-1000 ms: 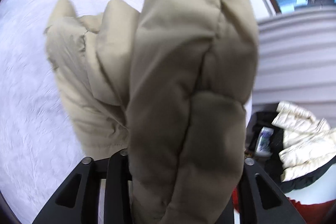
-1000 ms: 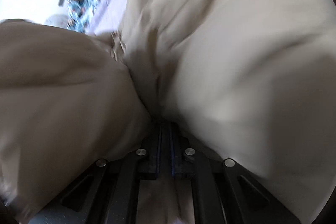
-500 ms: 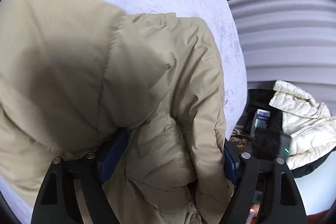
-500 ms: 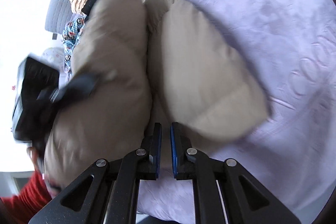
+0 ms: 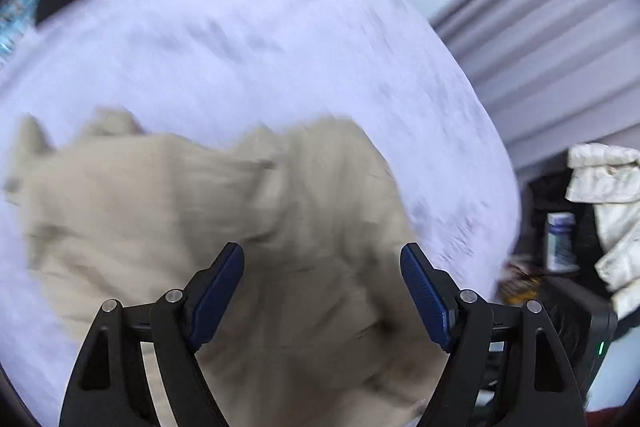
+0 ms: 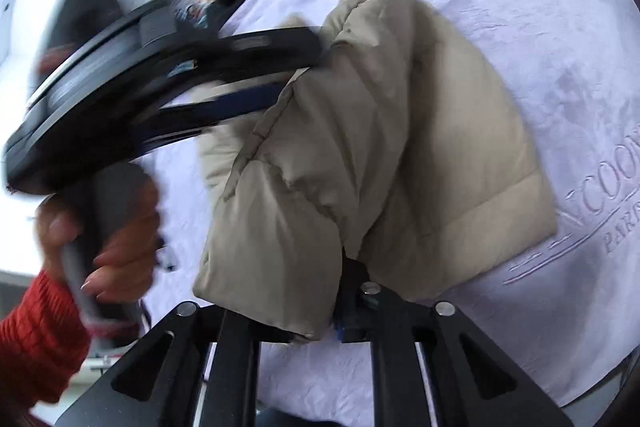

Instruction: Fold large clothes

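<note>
left gripper (image 5: pixel 322 263) jaws now wide, jacket (image 5: pixel 224 227) released

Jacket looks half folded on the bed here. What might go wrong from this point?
The left gripper is open above the jacket, so the puffy fold may spring apart unheld. The right gripper is opening with the jacket's corner draped over its fingers; pulling away could drag that corner and undo the fold. The left gripper crosses close in the right wrist view, so they may bump.
</note>
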